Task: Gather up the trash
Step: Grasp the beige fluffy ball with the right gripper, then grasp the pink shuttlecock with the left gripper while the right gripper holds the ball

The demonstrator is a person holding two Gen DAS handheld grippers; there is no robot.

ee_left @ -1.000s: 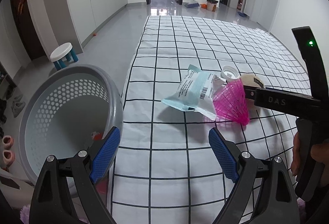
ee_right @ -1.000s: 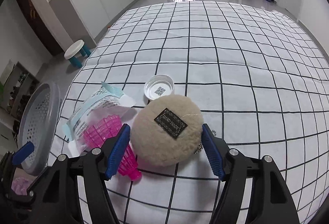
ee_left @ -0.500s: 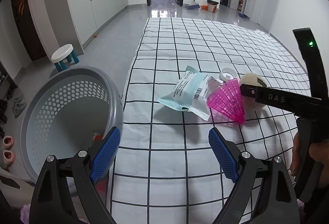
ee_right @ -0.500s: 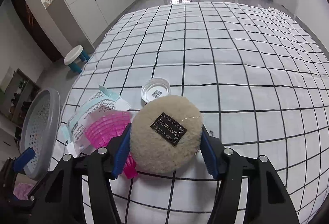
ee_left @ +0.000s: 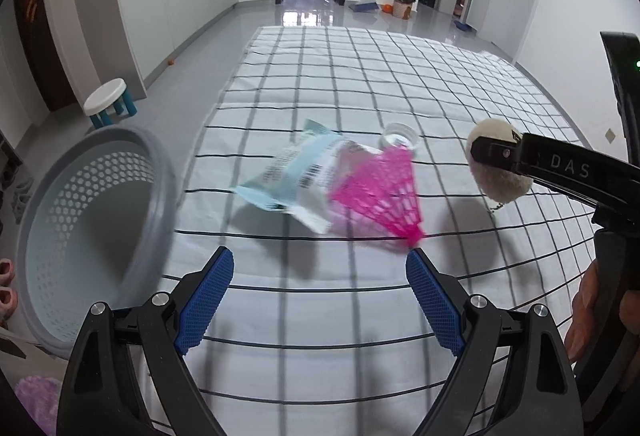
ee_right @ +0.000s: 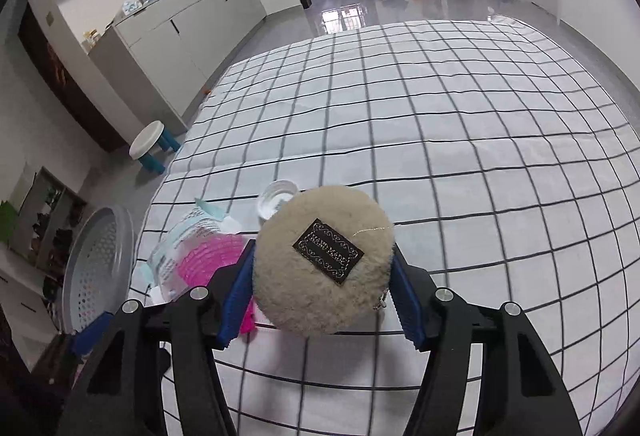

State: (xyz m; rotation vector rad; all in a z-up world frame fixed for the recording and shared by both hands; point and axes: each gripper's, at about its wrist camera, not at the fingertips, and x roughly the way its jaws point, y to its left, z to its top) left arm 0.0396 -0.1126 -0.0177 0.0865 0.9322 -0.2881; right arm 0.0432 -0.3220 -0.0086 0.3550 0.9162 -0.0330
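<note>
Within a second, the right gripper had closed its jaws around the cream plush pouch and raised it clear of the checked sheet, where it had earlier been resting beside the pink shuttlecock. The blue pads pressed both flanks of the round pouch, whose dark stitched label faced the camera; its ornate lettering was too small to read with certainty. A small metal chain dangled from the pouch's lower right edge. From the left wrist view, the pouch hung in the air above the sheet, pinched at the tip of the black arm of the right gripper, which bore the letters "DAS" in pale print. Fingers of the person's right hand wrapped the handle at the frame's right edge. The left gripper stood spread wide with nothing between its pads, angled down over the sheet near its edge. On the sheet lay a teal-and-white wrapper printed with a barcode, blurred, partly under the shuttlecock, and a clear round lid just behind them. A grey perforated basket stood to the left, just beside the sheet.
</note>
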